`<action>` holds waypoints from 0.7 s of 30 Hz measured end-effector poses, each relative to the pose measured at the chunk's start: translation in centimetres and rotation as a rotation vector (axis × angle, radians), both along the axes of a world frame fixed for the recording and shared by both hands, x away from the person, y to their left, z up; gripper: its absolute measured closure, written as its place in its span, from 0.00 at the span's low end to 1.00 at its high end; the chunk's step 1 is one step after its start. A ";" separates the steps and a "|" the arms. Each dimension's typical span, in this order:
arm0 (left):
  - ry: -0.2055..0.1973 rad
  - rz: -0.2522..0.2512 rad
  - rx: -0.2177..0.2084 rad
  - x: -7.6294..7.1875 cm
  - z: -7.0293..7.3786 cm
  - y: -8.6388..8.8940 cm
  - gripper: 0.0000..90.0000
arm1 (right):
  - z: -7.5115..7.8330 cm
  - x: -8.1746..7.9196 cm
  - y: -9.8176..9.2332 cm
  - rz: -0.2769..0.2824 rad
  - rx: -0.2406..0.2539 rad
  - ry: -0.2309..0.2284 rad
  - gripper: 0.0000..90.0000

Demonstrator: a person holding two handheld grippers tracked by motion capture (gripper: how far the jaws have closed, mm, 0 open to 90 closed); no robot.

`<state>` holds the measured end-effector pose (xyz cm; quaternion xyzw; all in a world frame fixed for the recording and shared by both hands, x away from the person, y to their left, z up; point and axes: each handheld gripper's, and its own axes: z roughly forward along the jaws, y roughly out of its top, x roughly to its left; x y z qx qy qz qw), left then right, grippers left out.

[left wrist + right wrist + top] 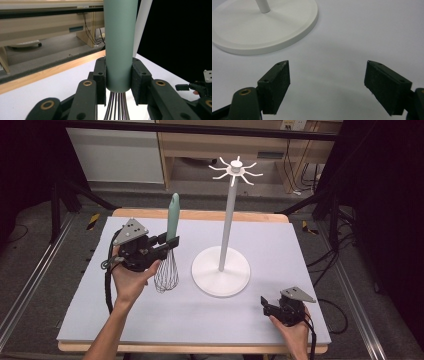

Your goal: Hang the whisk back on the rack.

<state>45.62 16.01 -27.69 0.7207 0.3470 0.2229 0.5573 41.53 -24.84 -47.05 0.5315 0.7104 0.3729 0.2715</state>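
A whisk (171, 240) with a pale green handle and a wire head stands upright, held above the white table cover. My left gripper (170, 246) is shut on the lower end of its handle (119, 45), one pad on each side, the wires (117, 106) hanging below. A white stand (221, 269) with a round base, a tall pole and hook arms (235, 170) at its top rises just right of the whisk. My right gripper (265, 306) rests low at the front right of the table, its jaws wide open with nothing between them (327, 87); the stand's base (267, 27) lies ahead.
The white cover (280, 245) spreads over a wooden table, whose edge (200, 214) shows at the back. Black frame rails and cables run along both sides. A wooden bench (45, 25) stands beyond the table.
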 end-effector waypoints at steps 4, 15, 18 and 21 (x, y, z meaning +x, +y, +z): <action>-0.017 -0.006 -0.006 -0.1 0.9 -0.4 0.76 | 0.0 0.0 0.0 0.001 0.000 -0.003 0.24; -0.043 -0.022 0.000 -0.1 2.4 -1.3 0.76 | 0.0 0.0 0.0 0.005 -0.001 -0.007 0.25; -0.046 -0.028 0.000 0.1 2.8 -1.8 0.76 | 0.0 0.0 0.0 0.004 0.000 -0.007 0.25; -0.048 -0.035 -0.009 0.2 3.0 -2.2 0.76 | 0.1 0.0 0.0 0.006 0.000 -0.008 0.25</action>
